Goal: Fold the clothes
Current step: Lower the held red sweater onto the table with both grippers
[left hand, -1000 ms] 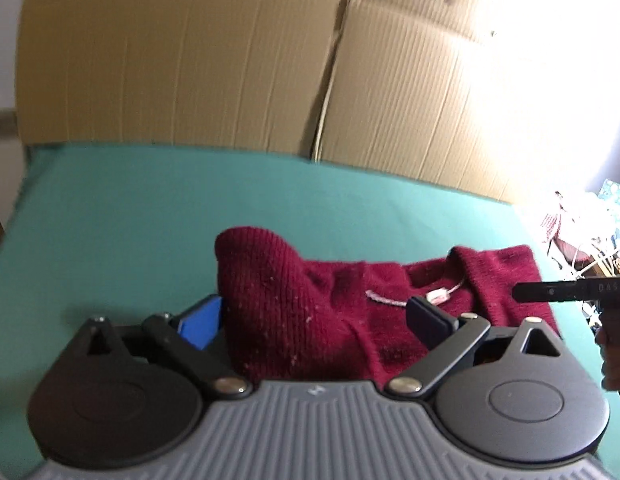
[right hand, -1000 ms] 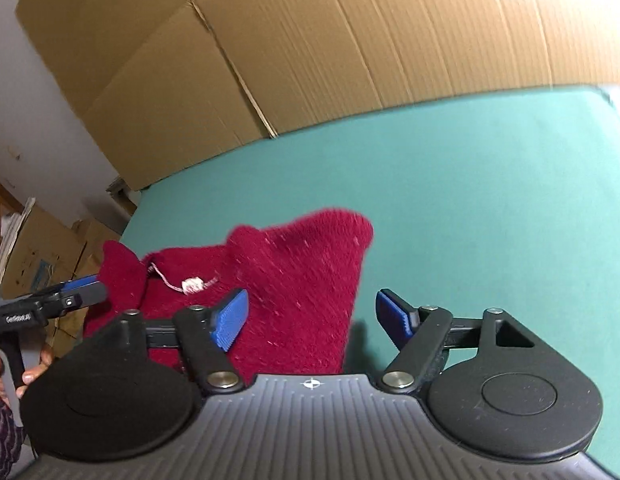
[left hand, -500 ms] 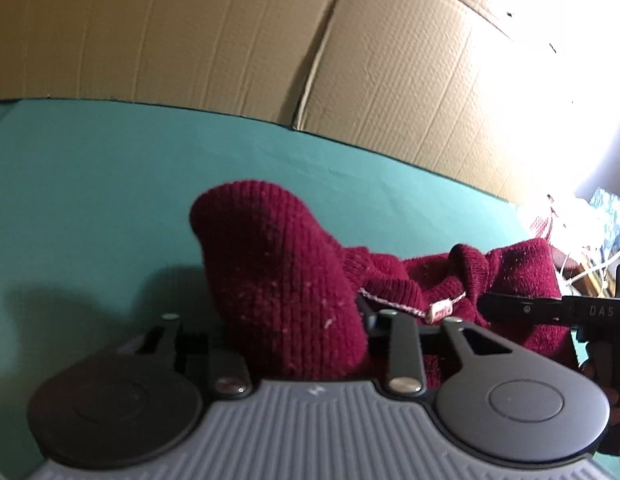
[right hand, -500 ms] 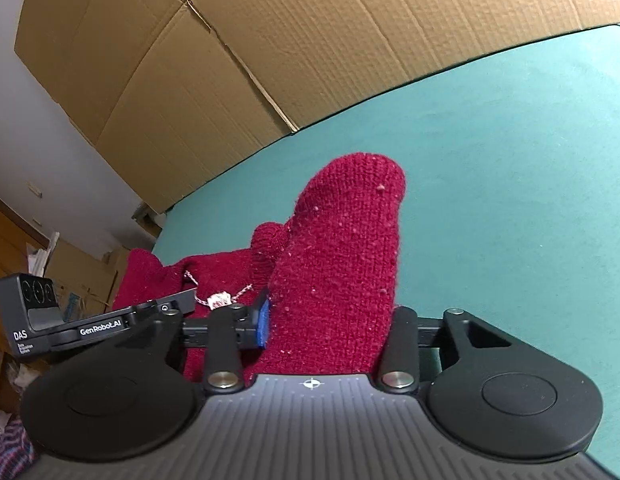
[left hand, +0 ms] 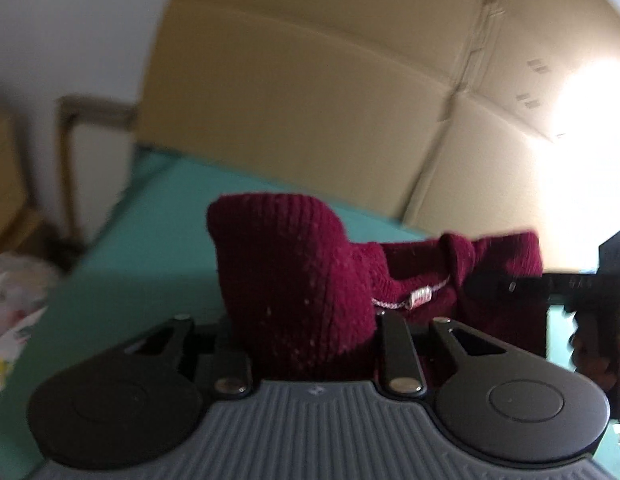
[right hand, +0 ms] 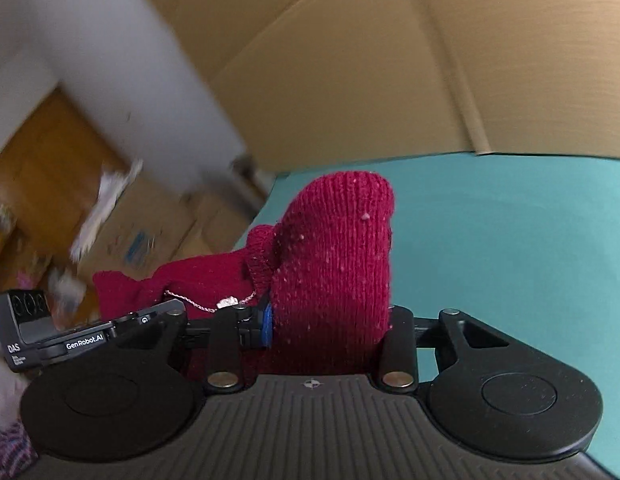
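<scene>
Clamped in 2 grippers, left gripper (left hand: pixel 306 344) and right gripper (right hand: pixel 325 340) each pinching a bunched shoulder of the maroon sweater (left hand: pixel 294 276), lifted above the green table (right hand: pixel 509 240), collar stretched left-right between.

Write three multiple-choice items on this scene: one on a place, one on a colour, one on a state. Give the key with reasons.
1. Where is the small white neck label of the dark red knitted sweater?
A. left of the right gripper's fold
B. right of it
C. on the cardboard

2. The table cover is:
A. grey
B. teal green
C. yellow

3. The left gripper is:
A. wide open
B. shut on knit
C. out of view

Key: 1 A, the label hangs left of the gripped fold. 2 B, teal cloth surrounds the sweater. 3 B, its jaws pinch a fold.
</scene>
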Demonstrator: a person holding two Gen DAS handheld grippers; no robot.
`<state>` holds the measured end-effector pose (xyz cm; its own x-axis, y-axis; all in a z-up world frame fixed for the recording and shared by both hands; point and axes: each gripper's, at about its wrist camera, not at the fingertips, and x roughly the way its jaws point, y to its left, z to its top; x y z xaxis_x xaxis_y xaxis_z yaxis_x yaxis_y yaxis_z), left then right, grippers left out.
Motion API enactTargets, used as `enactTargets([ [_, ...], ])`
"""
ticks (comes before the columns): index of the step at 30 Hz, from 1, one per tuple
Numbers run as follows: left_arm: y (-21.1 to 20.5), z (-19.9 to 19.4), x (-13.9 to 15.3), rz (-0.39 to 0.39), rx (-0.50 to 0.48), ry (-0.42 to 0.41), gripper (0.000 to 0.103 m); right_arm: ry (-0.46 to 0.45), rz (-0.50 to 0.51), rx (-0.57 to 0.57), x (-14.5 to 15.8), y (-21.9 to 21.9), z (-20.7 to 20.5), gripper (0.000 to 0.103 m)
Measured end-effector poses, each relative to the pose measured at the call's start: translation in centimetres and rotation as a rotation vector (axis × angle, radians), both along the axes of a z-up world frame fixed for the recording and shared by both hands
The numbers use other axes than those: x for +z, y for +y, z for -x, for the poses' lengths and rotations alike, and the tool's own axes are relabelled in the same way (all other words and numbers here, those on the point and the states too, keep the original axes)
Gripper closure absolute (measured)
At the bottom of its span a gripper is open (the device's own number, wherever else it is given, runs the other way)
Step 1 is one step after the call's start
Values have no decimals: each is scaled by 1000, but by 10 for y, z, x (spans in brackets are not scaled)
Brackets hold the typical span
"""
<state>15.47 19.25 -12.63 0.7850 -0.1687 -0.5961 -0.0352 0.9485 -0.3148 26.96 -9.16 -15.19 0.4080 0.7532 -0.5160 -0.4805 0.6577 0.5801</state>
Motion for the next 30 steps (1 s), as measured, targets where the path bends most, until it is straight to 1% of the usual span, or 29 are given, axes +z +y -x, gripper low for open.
enactTargets([
  [3, 13, -10, -22, 11, 93, 91, 76, 12, 91, 60, -14, 31, -26, 64],
  [4, 17, -13, -30, 22, 125, 117, 72, 10, 118, 73, -19, 40, -33, 64],
  [5, 22, -14, -36, 40, 153, 124, 66, 1, 136, 83, -23, 46, -37, 64],
  [6, 24, -13, -39, 44, 176, 122, 57, -6, 151, 91, -27, 51, -41, 63],
  [7, 25, -13, -41, 30, 189, 120, 46, -10, 158, 92, -29, 54, -45, 61],
  [8, 26, -13, -43, 11, 199, 117, 40, -12, 160, 90, -32, 55, -48, 59],
  [9, 27, -12, -45, -20, 200, 112, 31, -13, 155, 81, -33, 52, -50, 57],
  [10, 29, -7, -45, -44, 190, 104, 30, -21, 161, 72, -33, 50, -51, 51],
  [12, 32, 3, -43, -45, 155, 88, 30, -53, 175, 42, -24, 40, -44, 44],
  [14, 38, 20, -31, -29, 120, 48, 26, -89, 166, -6, -6, 32, -38, 44],
  [15, 40, 30, -24, -49, 118, 25, 16, -125, 174, -48, 6, 24, -32, 44],
  [16, 42, 38, -17, -88, 131, 6, 12, -169, 192, -86, 18, 17, -25, 45],
  [17, 45, 42, -13, -134, 153, -8, 15, -225, 225, -95, 30, 14, -15, 48],
  [18, 47, 46, -8, -178, 175, -21, 27, -260, 239, -63, 37, 14, -7, 58],
  [19, 48, 53, -3, -209, 200, -29, 62, -296, 253, -31, 45, 14, 1, 69],
  [20, 49, 58, 1, -214, 217, -31, 81, -315, 264, 7, 51, 15, 8, 70],
  [21, 49, 57, 3, -193, 216, -27, 103, -299, 269, 58, 51, 18, 11, 71],
  [23, 41, 51, 4, -174, 204, -31, 102, -267, 304, 138, 44, 31, 13, 72],
  [24, 34, 45, 2, -180, 195, -32, 101, -253, 331, 167, 38, 40, 12, 72],
  [25, 24, 36, -3, -207, 186, -21, 101, -243, 362, 177, 31, 47, 11, 72],
  [26, 16, 26, -8, -228, 178, -5, 101, -237, 383, 172, 24, 53, 8, 72],
  [28, 7, 1, -24, -245, 174, 41, 102, -227, 415, 144, 14, 59, 0, 72],
  [30, 1, -17, -33, -285, 188, 53, 103, -217, 437, 119, 7, 65, -9, 72],
])
